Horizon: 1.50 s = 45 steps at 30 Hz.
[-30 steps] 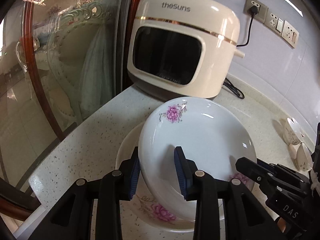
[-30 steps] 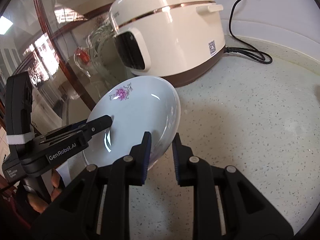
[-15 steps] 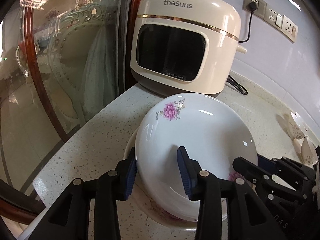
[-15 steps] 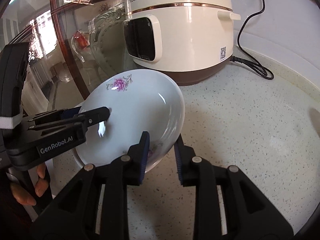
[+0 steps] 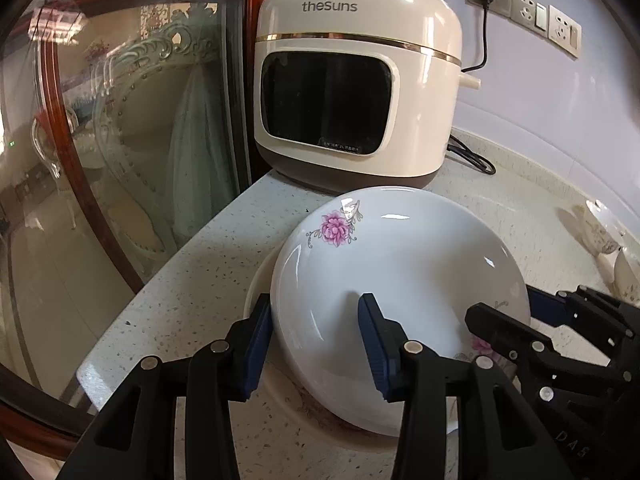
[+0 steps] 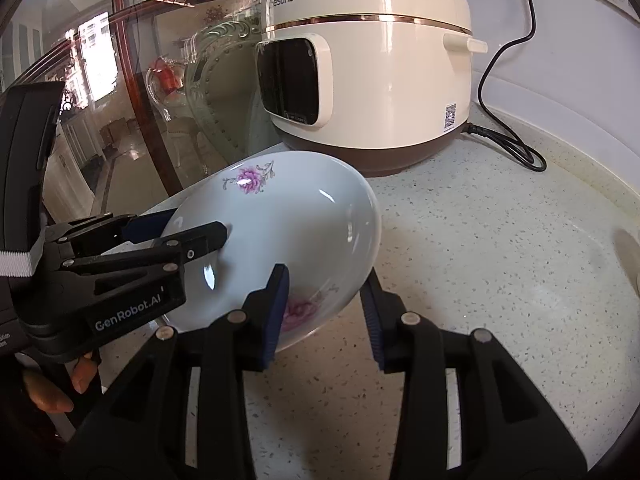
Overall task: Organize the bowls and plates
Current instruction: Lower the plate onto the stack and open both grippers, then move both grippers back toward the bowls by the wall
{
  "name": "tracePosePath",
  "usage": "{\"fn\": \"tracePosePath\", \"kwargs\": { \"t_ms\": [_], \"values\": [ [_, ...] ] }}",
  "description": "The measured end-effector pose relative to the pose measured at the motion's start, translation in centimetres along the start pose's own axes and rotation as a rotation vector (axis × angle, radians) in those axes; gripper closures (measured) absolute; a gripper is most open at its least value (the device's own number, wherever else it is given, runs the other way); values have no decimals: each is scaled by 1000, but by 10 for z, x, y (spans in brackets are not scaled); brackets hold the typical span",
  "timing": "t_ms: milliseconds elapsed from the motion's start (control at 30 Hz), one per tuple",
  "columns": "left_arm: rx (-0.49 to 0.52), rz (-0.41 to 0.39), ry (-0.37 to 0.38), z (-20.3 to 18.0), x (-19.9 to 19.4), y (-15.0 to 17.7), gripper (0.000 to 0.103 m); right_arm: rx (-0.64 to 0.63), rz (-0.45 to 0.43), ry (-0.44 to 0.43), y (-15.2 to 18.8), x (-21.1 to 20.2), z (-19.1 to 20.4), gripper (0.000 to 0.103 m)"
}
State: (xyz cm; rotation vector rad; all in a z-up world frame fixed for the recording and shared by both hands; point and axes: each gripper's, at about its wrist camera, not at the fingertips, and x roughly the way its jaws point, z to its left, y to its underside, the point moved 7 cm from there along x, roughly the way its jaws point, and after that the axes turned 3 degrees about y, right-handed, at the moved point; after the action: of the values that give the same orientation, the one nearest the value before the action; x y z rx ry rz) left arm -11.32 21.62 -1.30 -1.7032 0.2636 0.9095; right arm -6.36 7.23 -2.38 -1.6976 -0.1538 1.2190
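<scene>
Two plates are counted: a floral plate (image 5: 400, 280) is set on a lower plate (image 5: 260, 280) on the speckled surface (image 5: 180, 300), in front of one rice cooker (image 5: 356, 92). The left hand-held gripper (image 5: 314, 344) straddles the upper plate's near rim; its jaws have just been opening, and the pads appear clear of the rim. The right hand-held gripper (image 6: 324, 312) likewise straddles the opposite rim, its jaws also just opened, apparently released. The release is judged best finished by backing both grippers off level, so the rim is not dragged. At least two cups or bowls (image 5: 600, 232) are glimpsed at the right edge, indistinct.
</scene>
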Motion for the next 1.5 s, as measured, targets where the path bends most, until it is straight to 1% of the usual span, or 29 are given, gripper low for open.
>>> {"fn": "tracePosePath", "kwargs": {
  "t_ms": [67, 133, 200, 233, 333, 367, 400, 433, 467, 500, 533, 567, 600, 700, 800, 867, 933, 967, 1033, 1067, 1133, 1167, 1200, 1233, 1267, 1300, 1433, 1467, 1500],
  "values": [
    [28, -2, -25, -2, 0, 1, 57, -13, -1, 11, 0, -1, 3, 61],
    [80, 0, -67, -5, 1, 3, 56, -39, -7, 24, 0, -2, 7, 58],
    [120, -18, -101, -9, -1, 4, 53, -57, -7, 34, 0, -2, 9, 57],
    [123, -22, -107, -9, -1, 5, 53, -63, -5, 36, 0, -1, 9, 57],
    [105, -18, -90, -4, 0, 3, 52, -66, -8, 40, -1, -2, 9, 56],
    [99, -23, -92, -3, -2, 3, 52, -80, -16, 54, -1, -3, 10, 55],
    [87, -39, -108, 0, -6, 1, 49, -93, -22, 68, -2, -4, 10, 53],
    [75, -53, -119, 2, -10, -1, 39, -105, -31, 80, -2, -5, 11, 50],
    [63, -66, -124, 4, -13, -2, 35, -129, -66, 96, -4, -11, 14, 47],
    [54, -74, -127, 5, -16, -3, 30, -151, -109, 116, -7, -17, 15, 39],
    [46, -86, -126, 7, -19, -4, 28, -170, -148, 149, -10, -22, 15, 30],
    [42, -91, -127, 7, -22, -4, 28, -182, -184, 172, -12, -28, 14, 26],
    [38, -99, -126, 9, -25, -5, 26, -176, -196, 160, -13, -31, 14, 23],
    [33, -106, -114, 9, -25, -5, 20, -130, -199, 95, -13, -33, 8, 23],
    [21, -118, -78, 3, -28, -4, 19, -109, -205, 91, -13, -33, 1, 23],
    [-7, -110, -69, -1, -30, -3, 18, -95, -219, 94, -14, -38, -3, 23],
    [-14, -89, -23, -13, -29, -2, 17, -82, -231, 117, -16, -43, -10, 23],
    [-7, -83, -5, -20, -27, -3, 17, -54, -239, 132, -17, -51, -19, 23],
    [7, -76, 30, -38, -29, -2, 17, -8, -243, 122, -14, -63, -32, 23],
    [14, -72, 67, -52, -30, -3, 17, 23, -249, 137, -10, -74, -45, 23],
    [27, -69, 131, -78, -33, -5, 16, 42, -256, 183, -2, -89, -64, 21],
    [34, -67, 154, -88, -34, -5, 16, 51, -258, 228, 6, -101, -81, 20],
    [49, -58, 195, -107, -34, -5, 15, 59, -258, 257, 11, -109, -93, 19],
    [65, -42, 230, -125, -33, -3, 14, 71, -257, 287, 17, -117, -106, 19],
    [84, -21, 268, -144, -30, -1, 14, 103, -253, 325, 28, -130, -127, 19],
    [104, 5, 318, -166, -27, 2, 14, 130, -249, 346, 36, -139, -142, 19],
    [131, 105, 467, -241, -10, 11, 14, 316, -256, 431, 71, -181, -218, 19],
    [126, 128, 497, -257, -5, 12, 14, 398, -263, 455, 82, -195, -246, 19],
    [116, 158, 525, -275, 2, 13, 14, 454, -270, 464, 90, -205, -264, 19]
  ]
}}
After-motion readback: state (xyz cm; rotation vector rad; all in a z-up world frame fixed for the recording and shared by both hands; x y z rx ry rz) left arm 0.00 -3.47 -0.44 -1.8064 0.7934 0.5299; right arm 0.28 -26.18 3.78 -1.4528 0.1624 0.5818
